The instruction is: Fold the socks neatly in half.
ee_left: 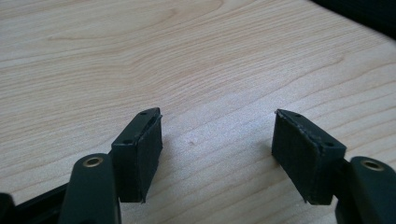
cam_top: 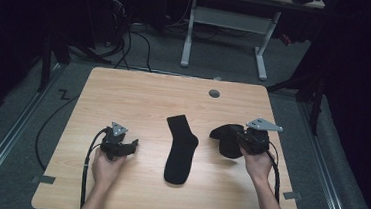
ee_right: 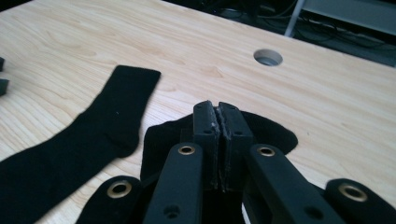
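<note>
Right gripper (cam_top: 237, 138) pinching crumpled sock (cam_top: 225, 137) near table (cam_top: 139, 91) edge, flat sock (cam_top: 180, 151) beside

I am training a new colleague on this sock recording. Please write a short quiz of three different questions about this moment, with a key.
1. True or false: the left gripper holds a sock.
2. Which thing does the right gripper pinch?
A. the flat black sock lying in the middle of the light wooden table
B. the crumpled black sock at the table's right side
C. its cable
3. Fill in: the round hole lies near the table's ____ edge.

Key: 1. False, its jaws stand open over bare wood. 2. B. 3. far.
</note>
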A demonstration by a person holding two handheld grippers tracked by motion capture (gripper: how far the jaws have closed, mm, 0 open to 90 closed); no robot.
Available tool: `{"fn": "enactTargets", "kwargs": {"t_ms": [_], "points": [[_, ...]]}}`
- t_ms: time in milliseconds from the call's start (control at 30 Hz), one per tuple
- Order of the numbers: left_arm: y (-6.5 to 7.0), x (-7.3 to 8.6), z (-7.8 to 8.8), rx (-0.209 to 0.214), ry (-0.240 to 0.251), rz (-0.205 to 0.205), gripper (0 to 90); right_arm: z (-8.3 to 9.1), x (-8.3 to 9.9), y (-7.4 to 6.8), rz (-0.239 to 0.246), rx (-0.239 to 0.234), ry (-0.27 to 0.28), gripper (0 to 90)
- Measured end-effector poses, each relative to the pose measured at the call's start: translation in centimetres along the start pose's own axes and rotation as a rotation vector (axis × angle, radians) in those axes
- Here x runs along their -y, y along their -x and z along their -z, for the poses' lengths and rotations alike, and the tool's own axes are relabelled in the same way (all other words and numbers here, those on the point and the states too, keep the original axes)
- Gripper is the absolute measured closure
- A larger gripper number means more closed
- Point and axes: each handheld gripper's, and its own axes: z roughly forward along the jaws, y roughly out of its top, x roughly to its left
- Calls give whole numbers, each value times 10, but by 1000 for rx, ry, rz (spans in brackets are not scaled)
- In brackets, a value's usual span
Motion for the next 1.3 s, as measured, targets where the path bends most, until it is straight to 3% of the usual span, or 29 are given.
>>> {"fn": "enactTargets", "kwargs": {"t_ms": [367,700,967,1300], "points": [[0,0,0,0,0,0,334,0,-20,-14,30,-40,26,870],[0,0,0,0,0,-1,333,-13,-38,-36,59,-88,33,870],[0,0,0,0,-1,-2,331,-41,-55,-61,70,-140,12,870],[0,0,0,1,-2,-3,326,-60,-72,-84,68,-156,15,870]]}}
